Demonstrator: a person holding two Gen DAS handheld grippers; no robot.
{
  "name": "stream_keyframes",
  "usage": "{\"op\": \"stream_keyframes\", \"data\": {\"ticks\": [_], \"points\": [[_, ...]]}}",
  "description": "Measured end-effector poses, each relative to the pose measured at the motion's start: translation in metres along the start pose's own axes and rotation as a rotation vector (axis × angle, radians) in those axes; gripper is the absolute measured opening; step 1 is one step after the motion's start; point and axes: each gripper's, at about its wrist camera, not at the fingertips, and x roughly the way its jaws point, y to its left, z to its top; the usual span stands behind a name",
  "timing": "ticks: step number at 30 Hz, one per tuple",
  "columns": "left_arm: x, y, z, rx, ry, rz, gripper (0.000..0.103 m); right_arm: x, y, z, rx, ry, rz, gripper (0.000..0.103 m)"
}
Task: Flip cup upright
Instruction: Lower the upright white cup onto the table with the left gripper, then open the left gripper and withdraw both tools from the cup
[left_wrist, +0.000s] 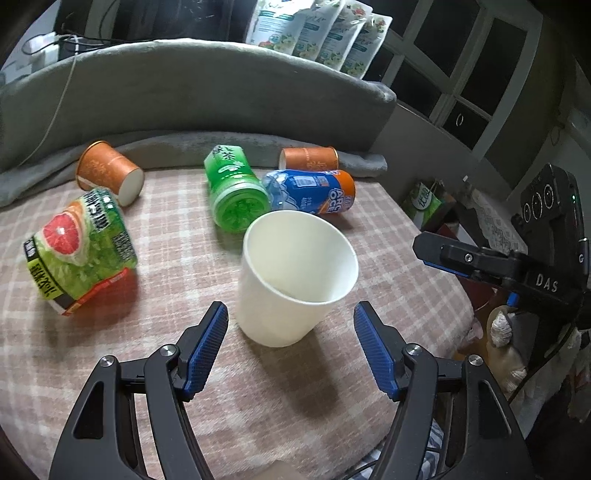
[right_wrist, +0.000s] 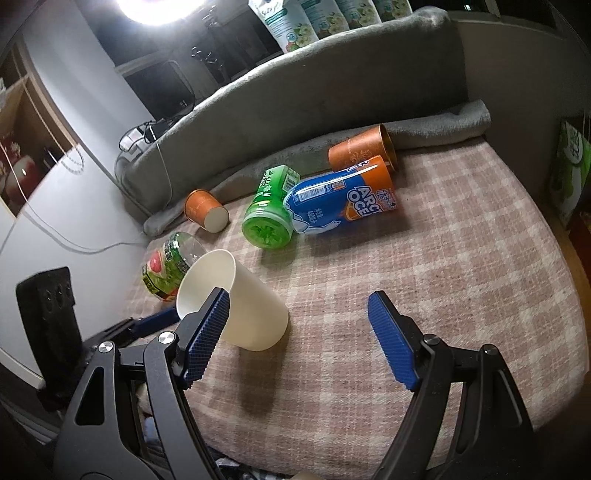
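A white paper cup (left_wrist: 295, 280) is seen standing mouth-up, slightly tilted, on the pink-and-cream checked blanket (left_wrist: 184, 362), toward its near edge. The left gripper (left_wrist: 291, 325) is held wide open just short of the cup, its blue ribbed pads (left_wrist: 207, 347) flanking the cup's base without touching it; nothing is gripped. The right gripper (right_wrist: 299, 325) is likewise spread wide and empty, with the cup seen beside its left pad (right_wrist: 207, 332); contact there cannot be told. Toward the blanket's left edge, a green plastic bottle with a grapefruit label (left_wrist: 79, 251) is laid on its side. Further back, near the middle, a green tea bottle (left_wrist: 234, 190) and a blue-and-orange bottle (left_wrist: 314, 192) are laid side by side, touching. Along the far edge, two orange paper cups (left_wrist: 109, 173) (left_wrist: 309, 158) are lying on their sides against a folded grey blanket (left_wrist: 184, 107), one toward the left corner, one behind the blue bottle.
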Motion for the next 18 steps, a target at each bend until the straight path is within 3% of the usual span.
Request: {"op": "stream_keyframes", "data": {"ticks": [12,15,18], "points": [[-0.030,0.033,-0.008,-0.030,-0.062,0.104,0.077,0.002,0.024,-0.008,-0.175,-0.050,-0.138,0.080],[-0.040,0.038,-0.009,-0.021,-0.108,0.146,0.079,0.001,0.033,-0.012,-0.231,-0.075,-0.184,0.081],[-0.052,0.041,-0.010,-0.002,-0.174,0.211,0.080,-0.002,0.041,-0.016,-0.274,-0.109,-0.215,0.089]]}}
